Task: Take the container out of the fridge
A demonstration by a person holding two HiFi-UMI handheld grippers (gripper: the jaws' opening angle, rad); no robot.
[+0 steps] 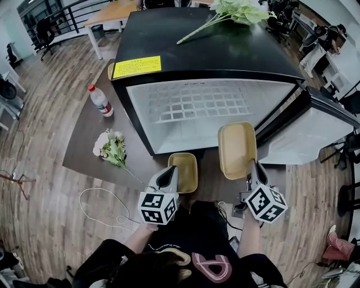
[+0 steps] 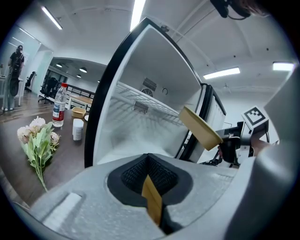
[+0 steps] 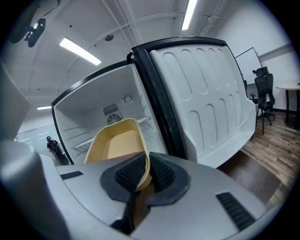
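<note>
A person holding a gripper in each hand faces a small black fridge (image 1: pixel 208 73) whose door (image 1: pixel 315 132) stands swung open at the right of the head view. The white inside of the fridge shows a wire shelf (image 1: pixel 197 101).

The right gripper (image 1: pixel 252 164) is clenched on the near rim of a tan container (image 1: pixel 237 149). In the right gripper view its ribbed pads (image 3: pixel 161 171) pinch the thin wall. The container sits at the centre right of the head view, at the lower right corner of the fridge's mouth. Whether its far end is inside the opening cannot be told. In the left gripper view it hangs tilted beside the door hinge.

The left gripper (image 1: pixel 169 174) is clamped on the edge of a second tan container (image 1: pixel 183 171), low in the centre of the frame and just outside the fridge. Its own view shows only a thin tan strip (image 2: pixel 152 204) nipped between closed jaws.

A spray of green flowers (image 1: pixel 225 14) and a yellow label (image 1: pixel 136 66) lie on the fridge's top. At left, on a dark brown mat (image 1: pixel 84 140), stand a plastic bottle (image 1: pixel 100 100) with a red cap and a bouquet (image 1: pixel 111 147). A pale cable (image 1: pixel 101 205) loops over the wooden floor (image 1: pixel 39 185) at lower left.
</note>
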